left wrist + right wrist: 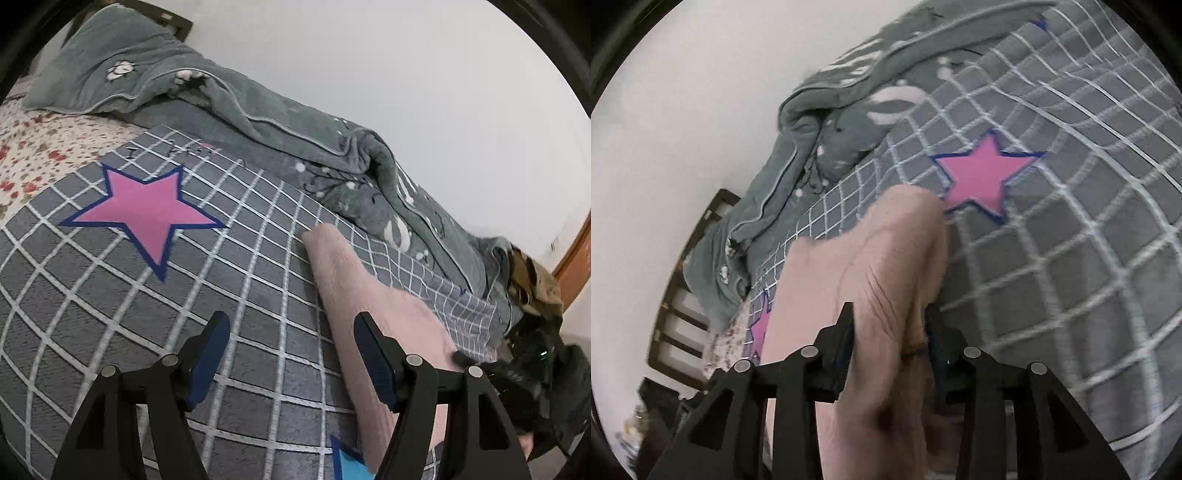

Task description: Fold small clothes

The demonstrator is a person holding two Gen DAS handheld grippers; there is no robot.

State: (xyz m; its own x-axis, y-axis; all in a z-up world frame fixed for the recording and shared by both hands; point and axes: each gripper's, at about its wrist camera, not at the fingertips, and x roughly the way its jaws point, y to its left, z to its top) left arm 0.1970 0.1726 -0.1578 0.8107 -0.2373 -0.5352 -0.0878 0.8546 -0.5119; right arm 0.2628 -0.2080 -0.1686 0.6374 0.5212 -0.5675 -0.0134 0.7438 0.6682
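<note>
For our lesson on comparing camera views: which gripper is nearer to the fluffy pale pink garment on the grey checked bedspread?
Right. The right gripper has the fluffy pale pink garment bunched between its jaws. The left gripper hangs open beside it, over the grey checked bedspread.

Pink fuzzy garment [373, 295] bunched lengthwise on grid-patterned bedcover [240, 332].
</note>
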